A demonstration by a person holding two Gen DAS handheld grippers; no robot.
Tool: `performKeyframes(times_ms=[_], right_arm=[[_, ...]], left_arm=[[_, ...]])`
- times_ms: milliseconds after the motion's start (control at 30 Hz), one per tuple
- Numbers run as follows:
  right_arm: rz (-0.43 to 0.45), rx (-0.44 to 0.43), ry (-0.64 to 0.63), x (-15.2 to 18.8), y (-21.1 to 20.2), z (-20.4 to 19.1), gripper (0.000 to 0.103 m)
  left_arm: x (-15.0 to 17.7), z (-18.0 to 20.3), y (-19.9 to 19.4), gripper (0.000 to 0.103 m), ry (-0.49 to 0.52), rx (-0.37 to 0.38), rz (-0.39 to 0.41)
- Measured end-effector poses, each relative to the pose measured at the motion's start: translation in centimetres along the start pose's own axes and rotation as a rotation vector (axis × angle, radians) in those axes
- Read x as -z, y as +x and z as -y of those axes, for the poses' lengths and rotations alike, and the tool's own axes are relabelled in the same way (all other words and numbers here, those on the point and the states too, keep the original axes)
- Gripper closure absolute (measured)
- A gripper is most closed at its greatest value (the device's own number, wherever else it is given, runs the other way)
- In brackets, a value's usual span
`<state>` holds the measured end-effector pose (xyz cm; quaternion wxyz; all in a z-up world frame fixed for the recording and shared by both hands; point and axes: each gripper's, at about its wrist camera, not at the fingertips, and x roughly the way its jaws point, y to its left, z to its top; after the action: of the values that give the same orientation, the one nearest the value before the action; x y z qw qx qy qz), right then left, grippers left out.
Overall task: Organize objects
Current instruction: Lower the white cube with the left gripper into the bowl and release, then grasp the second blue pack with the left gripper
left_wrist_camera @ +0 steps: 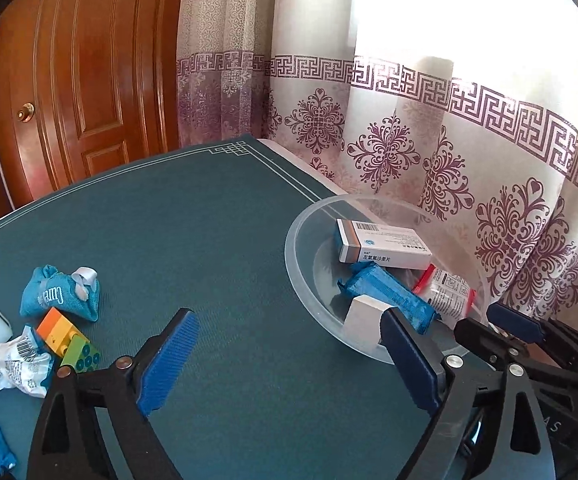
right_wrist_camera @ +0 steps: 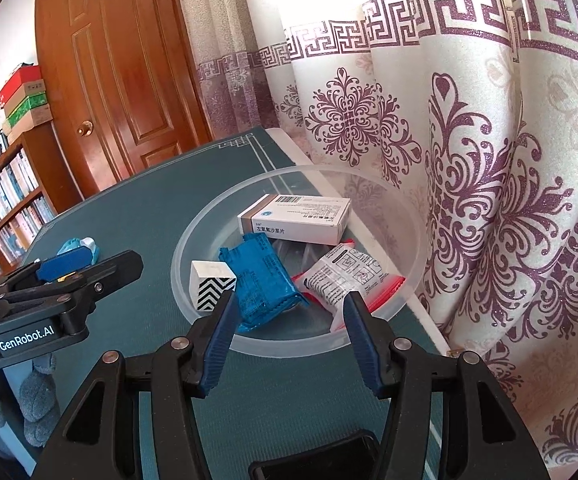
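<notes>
blue packet (right_wrist_camera: 263,280), black-white chevron cube (right_wrist_camera: 211,288), teal mat (left_wrist_camera: 193,220).

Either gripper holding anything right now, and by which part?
Nothing is held. The left gripper and right gripper are both open, with nothing between the fingers.

A panelled wooden door (left_wrist_camera: 85,80) with a brass knob (left_wrist_camera: 25,113) stands far left. Daylight glows through white curtains (right_wrist_camera: 469,160) patterned in purple at right. A bookshelf (right_wrist_camera: 13,196) carries stacked boxes (right_wrist_camera: 25,96). The worktop (left_wrist_camera: 193,220) is teal.

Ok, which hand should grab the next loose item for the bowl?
Left. Its open gripper faces the blue pouch and toy blocks outside the bowl; the right gripper hangs over the bowl.
</notes>
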<state>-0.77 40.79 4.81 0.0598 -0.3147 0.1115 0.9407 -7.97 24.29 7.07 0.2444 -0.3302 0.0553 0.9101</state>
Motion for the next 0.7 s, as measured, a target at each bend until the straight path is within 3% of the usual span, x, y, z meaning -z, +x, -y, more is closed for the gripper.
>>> performKeyframes(times_ms=[700], right_arm=[[-0.055,-0.109,-0.078,2.4,0.1,-6.2,0.040]], left_arm=[[4.2,-7.4,-4.0,0.002,-0.094,-0.210,0.001]])
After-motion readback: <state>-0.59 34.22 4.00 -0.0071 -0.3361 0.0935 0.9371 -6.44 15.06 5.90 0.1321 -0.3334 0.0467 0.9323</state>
